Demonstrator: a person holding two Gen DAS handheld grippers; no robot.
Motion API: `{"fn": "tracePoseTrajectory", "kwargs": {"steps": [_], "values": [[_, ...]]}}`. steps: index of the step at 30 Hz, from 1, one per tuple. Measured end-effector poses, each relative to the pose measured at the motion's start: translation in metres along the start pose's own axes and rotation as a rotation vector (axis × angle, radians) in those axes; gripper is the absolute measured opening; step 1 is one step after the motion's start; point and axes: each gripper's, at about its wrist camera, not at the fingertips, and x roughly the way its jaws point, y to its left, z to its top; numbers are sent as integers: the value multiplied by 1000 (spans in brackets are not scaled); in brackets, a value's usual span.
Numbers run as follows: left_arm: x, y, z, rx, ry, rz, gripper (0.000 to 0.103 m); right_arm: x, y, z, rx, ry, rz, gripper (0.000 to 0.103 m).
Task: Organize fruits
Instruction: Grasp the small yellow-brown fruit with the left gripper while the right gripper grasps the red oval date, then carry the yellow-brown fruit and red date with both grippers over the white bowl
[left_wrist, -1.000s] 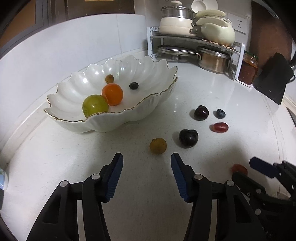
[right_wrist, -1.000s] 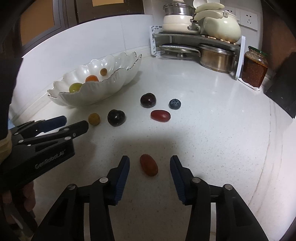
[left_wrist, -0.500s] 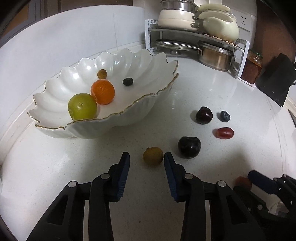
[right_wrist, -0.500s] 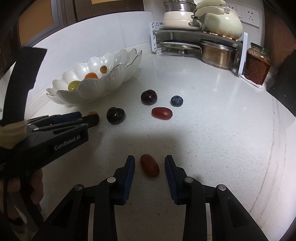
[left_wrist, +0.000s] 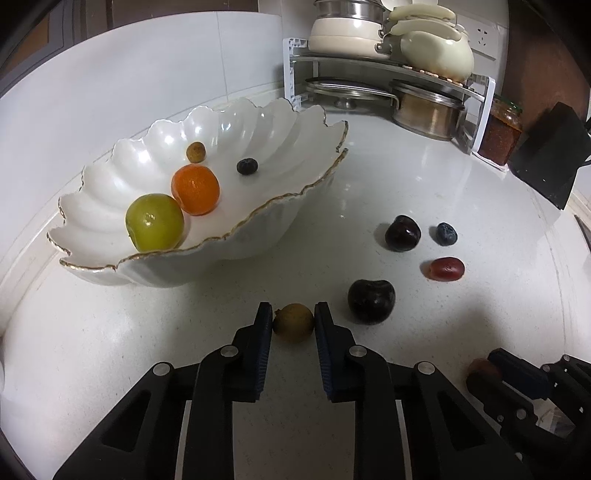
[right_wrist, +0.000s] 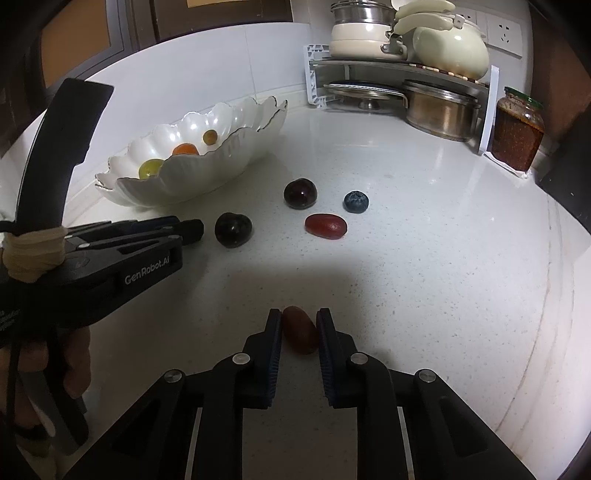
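- My white wavy bowl (left_wrist: 280, 206) holds a green fruit (left_wrist: 154, 221), an orange (left_wrist: 195, 189), a small brown fruit (left_wrist: 195, 151) and a blueberry (left_wrist: 247, 166).
- Two dark cherries (left_wrist: 371, 301) sit on the counter.

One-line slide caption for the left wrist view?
Left gripper shut on a small brown fruit beside the white bowl of fruit.

The white speckled stone-like countertop (right_wrist: 424, 258) under both tongs is smooth and glossy, and the white scalloped gold-rimmed ceramic bowl (left_wrist: 258, 229) beyond the left tongs has a pearly glazed sheen. The matt black plastic left gripper (left_wrist: 293, 319) with ribbed blue pads pinches a dull, rough-skinned small tan round fruit (left_wrist: 293, 323). The right gripper (right_wrist: 300, 325), equally matt, pinches a smooth dark red oval fruit (right_wrist: 300, 328); far beyond stand polished steel pots (right_wrist: 441, 107).
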Motion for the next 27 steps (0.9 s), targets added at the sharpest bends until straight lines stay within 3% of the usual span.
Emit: {"fn": "tracePoseTrajectory", "kwargs": {"steps": [14,27], "values": [[-35,0,-15,-15,-11,31,24,-12,-2,7,-16,-33,35,21],[-84,-3,-10,-39,-93,70,24,-43,2,32,-75,-128,63,20]]}}
